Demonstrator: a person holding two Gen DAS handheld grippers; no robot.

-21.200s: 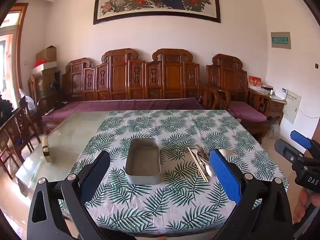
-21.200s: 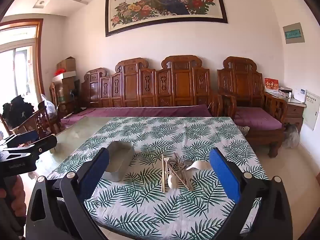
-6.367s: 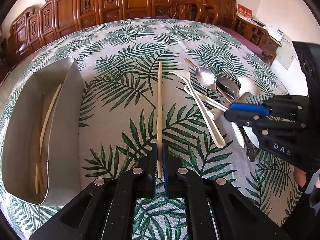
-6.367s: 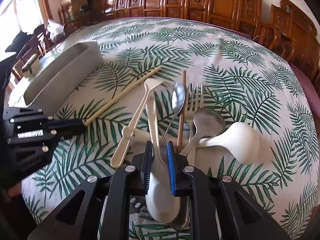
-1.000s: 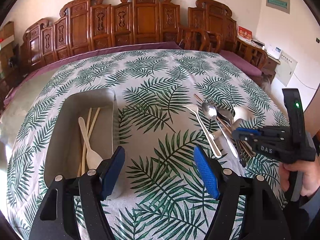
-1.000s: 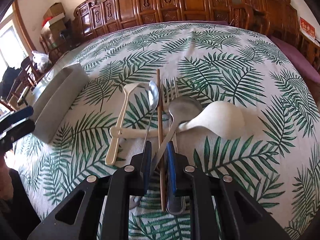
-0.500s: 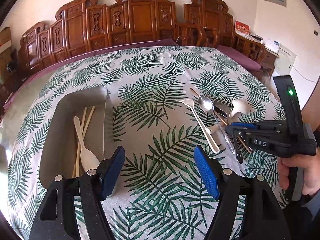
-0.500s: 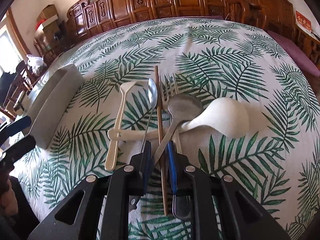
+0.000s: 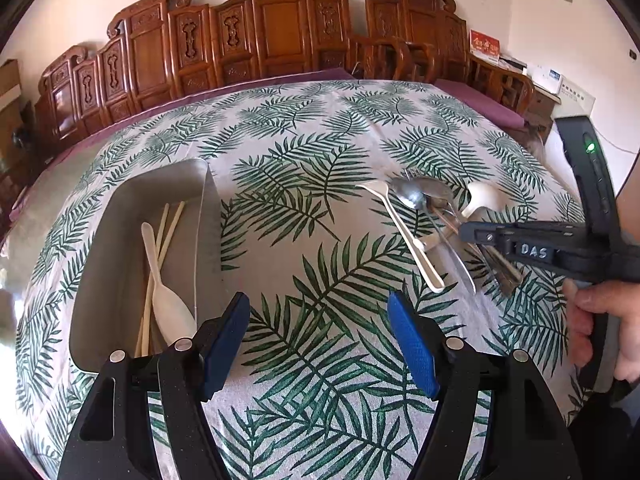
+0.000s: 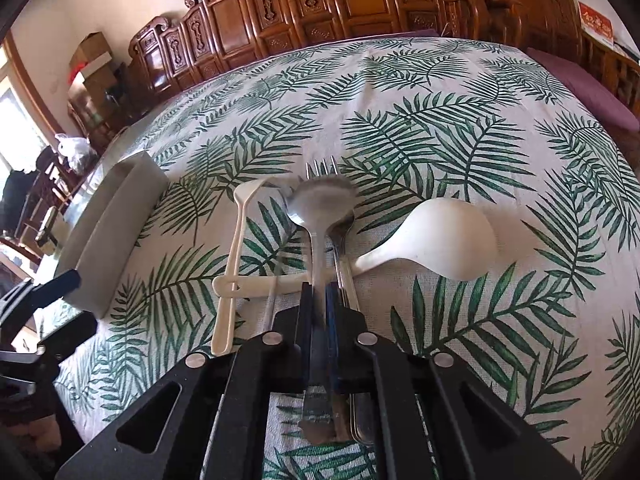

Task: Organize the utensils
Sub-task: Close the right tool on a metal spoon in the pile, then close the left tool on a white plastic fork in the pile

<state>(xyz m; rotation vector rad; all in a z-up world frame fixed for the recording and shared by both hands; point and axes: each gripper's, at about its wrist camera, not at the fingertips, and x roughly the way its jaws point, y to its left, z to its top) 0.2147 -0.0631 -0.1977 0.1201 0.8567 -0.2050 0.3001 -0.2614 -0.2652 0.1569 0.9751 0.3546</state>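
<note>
Since half a second ago the right gripper has just been closing, and its fingers now pinch the handle of a metal spoon whose bowl points away, over the pile. Left gripper: fingers spread wide with nothing between them, hovering above the leaf-print cloth of the desk, just beside the near right corner of the metal tray. Tray contents: pale chopsticks and one cream plastic spoon, lying lengthwise. Remaining pile, well to the right of the tray: a cream plastic fork on the left; a white ladle-shaped spoon on the right, its long handle running crosswise under the others; a metal fork with its tines showing past the held spoon's bowl; at least one further metal handle beside the fingers. Whether the held spoon is lifted clear of the pile cannot be told. A hand grips the right gripper's handle at the right edge of the left wrist view. Background: carved wooden bench along the wall.
</note>
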